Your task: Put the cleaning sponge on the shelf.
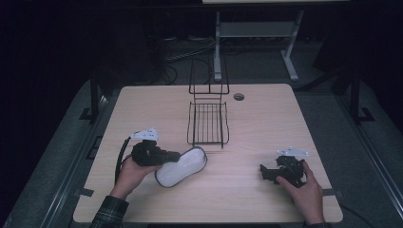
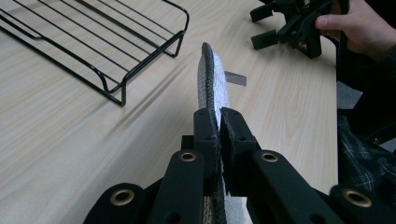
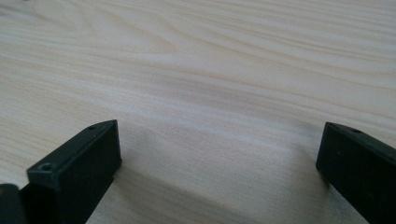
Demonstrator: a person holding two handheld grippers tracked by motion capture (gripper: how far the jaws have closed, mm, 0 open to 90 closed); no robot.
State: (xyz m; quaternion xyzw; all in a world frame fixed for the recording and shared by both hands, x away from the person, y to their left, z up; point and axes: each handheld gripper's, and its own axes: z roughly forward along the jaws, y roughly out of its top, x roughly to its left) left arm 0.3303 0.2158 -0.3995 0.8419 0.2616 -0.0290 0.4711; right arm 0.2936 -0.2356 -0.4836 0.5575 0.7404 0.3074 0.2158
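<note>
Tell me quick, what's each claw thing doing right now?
Left gripper: closed on the white insole.
Right gripper: open, holding nothing, over bare table.

From above we look forward and down on the whole wooden table (image 1: 256,123). Our left gripper view skims low across it (sharing the wire rack (image 2: 100,44)); our right gripper view sits close against bare tabletop.

No readable text, label, brand, number or sign appears anywhere: not on the tabletop (image 1: 266,137), the black wire rack (image 1: 207,122), the white pouch with dark trim (image 1: 183,166), or either hand-held gripper.
</note>
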